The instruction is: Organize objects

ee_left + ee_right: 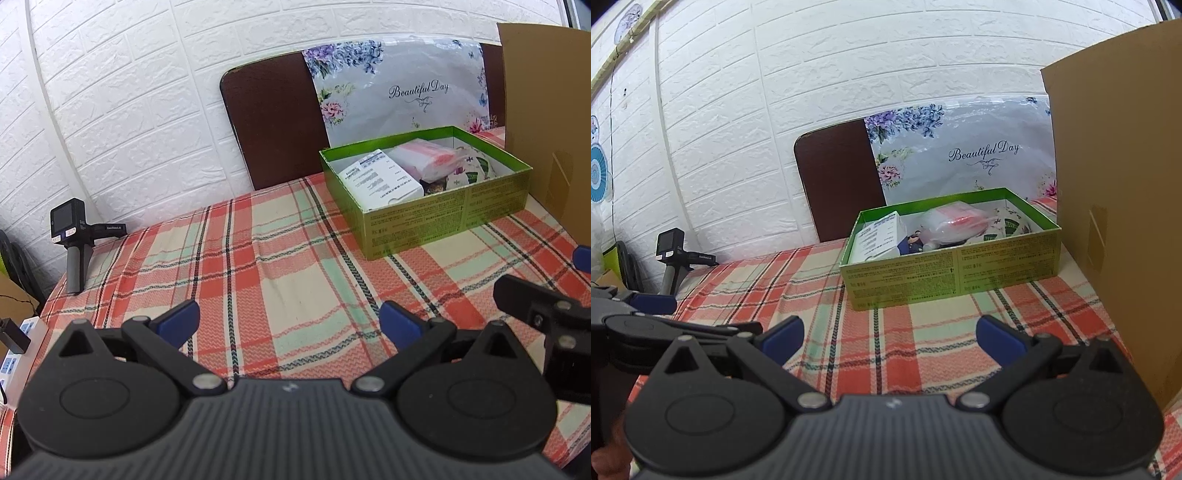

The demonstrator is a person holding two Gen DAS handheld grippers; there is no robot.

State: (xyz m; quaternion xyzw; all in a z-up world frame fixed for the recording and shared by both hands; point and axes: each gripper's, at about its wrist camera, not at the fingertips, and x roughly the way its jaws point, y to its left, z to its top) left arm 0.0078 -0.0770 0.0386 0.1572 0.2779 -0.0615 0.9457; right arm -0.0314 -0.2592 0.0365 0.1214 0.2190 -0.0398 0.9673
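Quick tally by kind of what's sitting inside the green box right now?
White printed carton: 1
Clear bag with pink contents: 1
Floral-patterned item: 1
Small dark-blue item: 1
Total: 4 visible in the green box; more may be hidden underneath.

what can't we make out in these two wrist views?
- Green box contents: near wall hides the bottom layer, both views.
- White carton label print: too small.
- Behind the cardboard sheet: blocked, and cut by the right edge.
- Left gripper and right gripper open, empty.

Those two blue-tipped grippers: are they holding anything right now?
Nothing. The left gripper and right gripper both have open jaws over bare tablecloth.
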